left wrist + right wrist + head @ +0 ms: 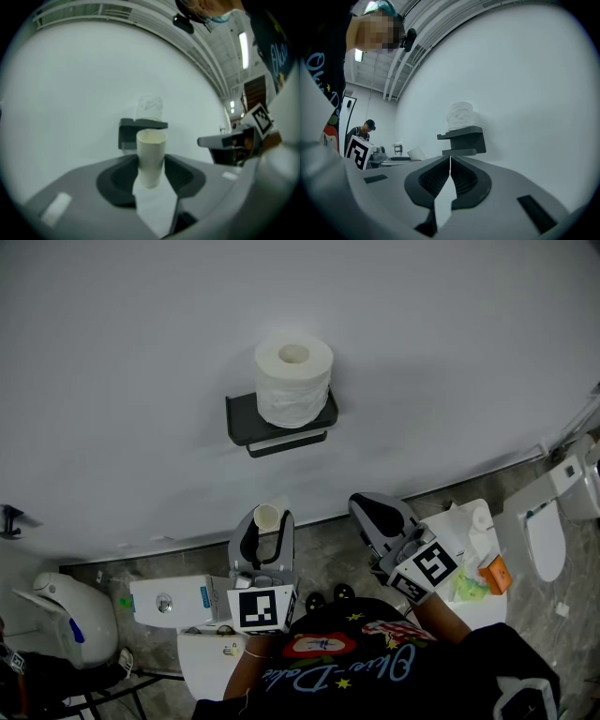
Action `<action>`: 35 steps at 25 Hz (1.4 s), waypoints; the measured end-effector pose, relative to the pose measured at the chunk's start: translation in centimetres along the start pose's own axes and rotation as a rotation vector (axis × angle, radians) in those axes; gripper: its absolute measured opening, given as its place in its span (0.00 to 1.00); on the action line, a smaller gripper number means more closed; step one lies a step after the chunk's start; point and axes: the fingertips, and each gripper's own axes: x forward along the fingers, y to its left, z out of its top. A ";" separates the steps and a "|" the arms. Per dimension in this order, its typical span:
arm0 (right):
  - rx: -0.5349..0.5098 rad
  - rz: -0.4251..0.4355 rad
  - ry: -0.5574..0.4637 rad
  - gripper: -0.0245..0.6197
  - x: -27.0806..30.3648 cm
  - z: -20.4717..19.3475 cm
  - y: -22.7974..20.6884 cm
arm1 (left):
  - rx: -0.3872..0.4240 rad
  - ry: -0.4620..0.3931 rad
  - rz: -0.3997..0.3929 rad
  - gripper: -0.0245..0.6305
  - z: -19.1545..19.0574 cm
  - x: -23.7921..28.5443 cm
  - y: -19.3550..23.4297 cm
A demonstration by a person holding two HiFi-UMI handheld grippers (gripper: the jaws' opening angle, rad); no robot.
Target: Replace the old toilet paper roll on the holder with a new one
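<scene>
Old toilet paper tube (267, 516) stands up straight, and my left fingers (249, 542) squeeze it from both sides. Higher up, in the middle, the new roll (293, 381) sits on top of the black holder (246, 424) on the wall, with its hole facing up. My right fingers (380, 517) are pressed together with nothing in them.

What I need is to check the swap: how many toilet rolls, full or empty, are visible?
2. A full roll stands on the wall holder's shelf; an empty cardboard tube is gripped in the left gripper. Others may be hidden.
</scene>
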 end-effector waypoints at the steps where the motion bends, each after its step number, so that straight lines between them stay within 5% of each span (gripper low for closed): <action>1: -0.001 0.000 0.000 0.06 0.0 0.0 0.0 | 0.003 0.000 0.001 0.30 0.0 0.0 0.0; 20: -0.030 0.025 -0.017 0.06 -0.6 0.8 0.1 | 0.000 -0.032 0.008 0.30 0.5 -0.2 -0.3; 25: -0.193 0.171 -0.046 0.06 0.7 7.1 0.4 | -0.005 -0.038 -0.003 0.30 0.7 -0.2 -0.3; 29: -0.418 0.293 -0.037 0.06 2.9 12.2 1.3 | -0.015 -0.045 -0.012 0.30 0.6 -0.1 -0.5; 35: -0.733 0.505 0.194 0.23 7.3 15.2 3.4 | -0.027 -0.053 -0.005 0.30 0.8 -0.3 -0.2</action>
